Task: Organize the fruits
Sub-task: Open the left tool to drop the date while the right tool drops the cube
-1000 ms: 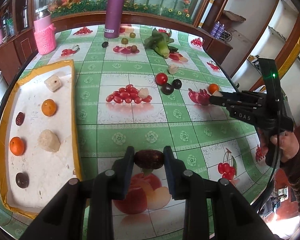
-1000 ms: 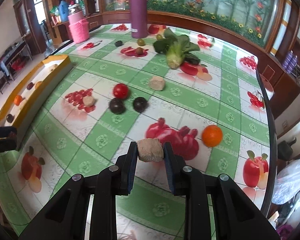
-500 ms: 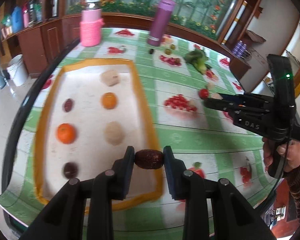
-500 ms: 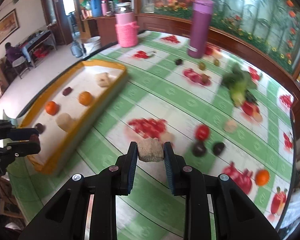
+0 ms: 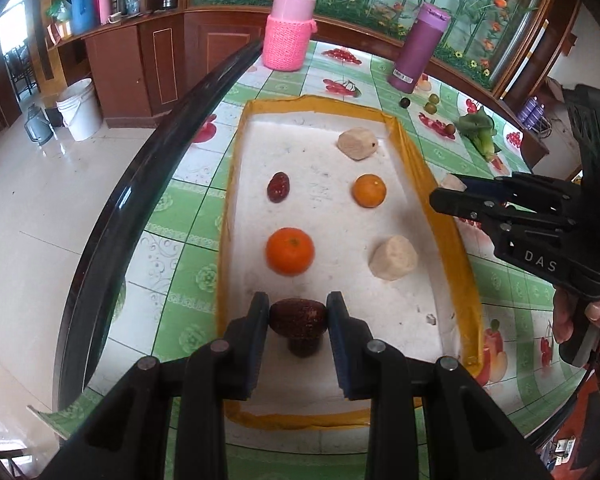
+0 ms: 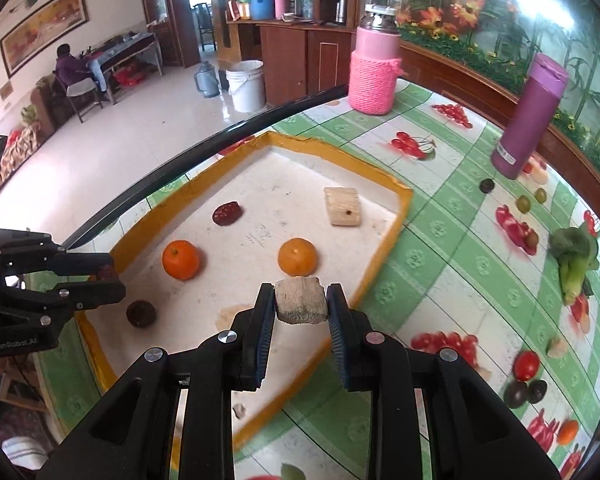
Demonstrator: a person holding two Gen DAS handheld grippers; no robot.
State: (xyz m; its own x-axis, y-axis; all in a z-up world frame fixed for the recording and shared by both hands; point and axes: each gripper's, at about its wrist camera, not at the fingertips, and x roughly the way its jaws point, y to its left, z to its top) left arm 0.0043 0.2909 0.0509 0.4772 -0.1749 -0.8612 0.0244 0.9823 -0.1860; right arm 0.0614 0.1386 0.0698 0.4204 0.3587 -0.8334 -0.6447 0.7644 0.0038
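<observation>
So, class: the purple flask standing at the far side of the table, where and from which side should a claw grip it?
Grip the purple flask round its straight middle, coming level from the tray side: it stands upright, tall and narrow, and the cabinet blocks the far side.

left gripper: black plastic, blue ribbed pads, silver screws, bottom centre | right gripper: same build, bottom centre | right gripper body, right edge of left view: white "DAS" lettering, green light | left gripper body, left edge of right view: "GenRobot.AI" lettering | hand: dark patterned sleeve, lower right
</observation>
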